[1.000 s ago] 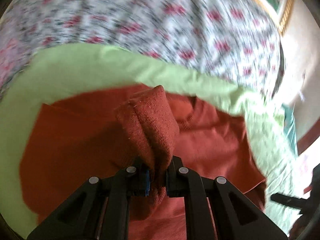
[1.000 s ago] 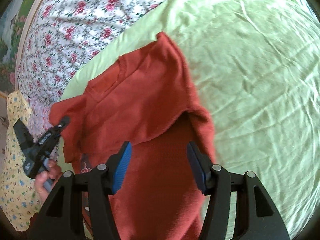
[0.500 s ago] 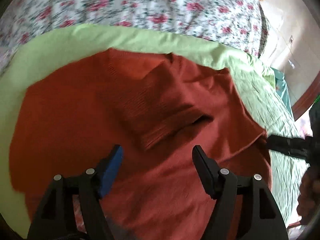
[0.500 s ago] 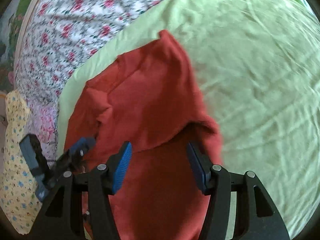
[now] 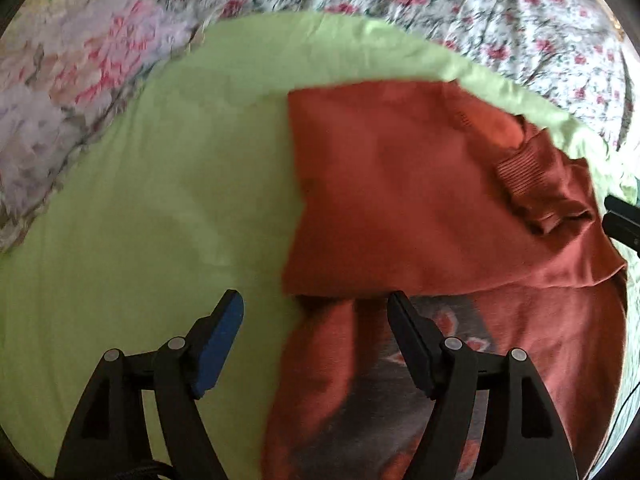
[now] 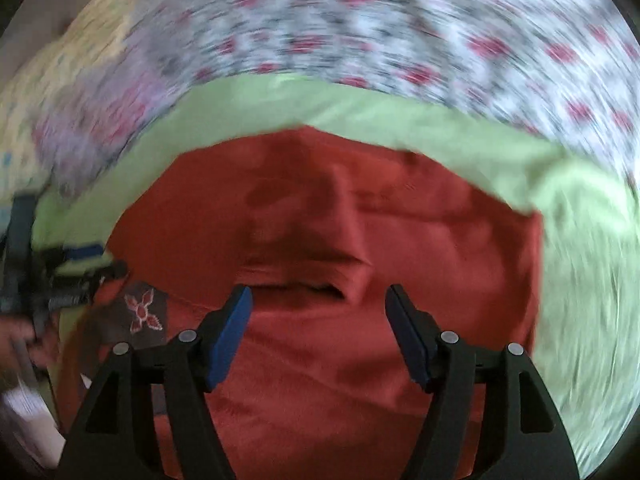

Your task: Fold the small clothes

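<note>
A rust-red sweater (image 5: 400, 208) lies on a light green sheet (image 5: 140, 220). Its sleeves are folded in over the body, one ribbed cuff (image 5: 532, 184) lying at the right. A grey patch with a red flower print (image 5: 444, 344) shows near its lower part. My left gripper (image 5: 314, 308) is open and empty, just above the sweater's left edge. My right gripper (image 6: 318, 300) is open and empty over the middle of the sweater (image 6: 320, 240). The right wrist view is motion-blurred; the left gripper (image 6: 72, 264) shows at its left edge.
A floral white-and-red bedspread (image 5: 480, 12) lies beyond the green sheet, also in the right wrist view (image 6: 400, 24). A pale pink floral cloth (image 5: 60, 92) lies at the far left. The other gripper's black tip (image 5: 622, 220) pokes in at the right edge.
My left gripper let go of the sleeve it held a second ago, opened, and moved left to the sweater's edge. My right gripper stayed open and swung round over the sweater.
</note>
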`<state>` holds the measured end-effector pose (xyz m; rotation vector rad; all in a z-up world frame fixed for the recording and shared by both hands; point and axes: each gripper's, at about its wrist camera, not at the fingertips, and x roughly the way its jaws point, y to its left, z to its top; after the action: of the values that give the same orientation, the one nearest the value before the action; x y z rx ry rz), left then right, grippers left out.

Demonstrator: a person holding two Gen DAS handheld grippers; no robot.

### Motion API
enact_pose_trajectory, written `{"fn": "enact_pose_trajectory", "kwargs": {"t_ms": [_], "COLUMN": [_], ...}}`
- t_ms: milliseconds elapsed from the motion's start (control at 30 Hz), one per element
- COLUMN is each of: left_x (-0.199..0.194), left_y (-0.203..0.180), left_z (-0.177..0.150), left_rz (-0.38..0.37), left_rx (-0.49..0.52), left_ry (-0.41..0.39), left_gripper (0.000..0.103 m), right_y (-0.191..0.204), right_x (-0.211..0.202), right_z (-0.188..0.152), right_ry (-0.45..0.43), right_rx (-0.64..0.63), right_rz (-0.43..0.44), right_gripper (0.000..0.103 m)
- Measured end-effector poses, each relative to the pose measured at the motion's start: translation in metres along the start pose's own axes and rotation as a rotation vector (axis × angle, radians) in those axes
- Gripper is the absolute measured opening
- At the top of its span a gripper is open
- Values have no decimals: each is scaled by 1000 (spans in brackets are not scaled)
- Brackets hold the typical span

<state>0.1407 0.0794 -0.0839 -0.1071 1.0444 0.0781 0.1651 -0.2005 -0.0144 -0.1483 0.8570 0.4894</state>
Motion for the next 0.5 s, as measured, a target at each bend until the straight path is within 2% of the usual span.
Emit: {"fn": "enact_pose_trajectory", "kwargs": {"t_ms": [100, 200, 300, 367, 433, 467, 500], "left_x": [10, 14, 17, 19, 20, 19, 18], "left_y": [6, 14, 14, 14, 16, 19, 22], "left_z": [-4, -3, 4, 7, 11, 13, 15], "left_rz": [47, 35, 38, 49, 53, 59, 68], "left_rx": [8, -24, -27, -38, -62, -74, -86], "left_ry": [17, 22, 20, 24, 25, 19, 9], "left_gripper": [75, 76, 76, 77, 77, 77, 77], "right_y": [15, 28, 33, 30, 19, 11, 1], "right_x": [19, 48, 73, 88, 84, 78, 70], "right_z": [9, 13, 9, 7, 9, 12, 15], "right_ry": [15, 68, 124, 164, 140, 130, 116], "right_rx": [-95, -185, -230, -231, -170, -125, -70], "right_rz": [29, 38, 30, 14, 5, 2, -5], "right_gripper": [70, 70, 70, 65, 25, 13, 6]}}
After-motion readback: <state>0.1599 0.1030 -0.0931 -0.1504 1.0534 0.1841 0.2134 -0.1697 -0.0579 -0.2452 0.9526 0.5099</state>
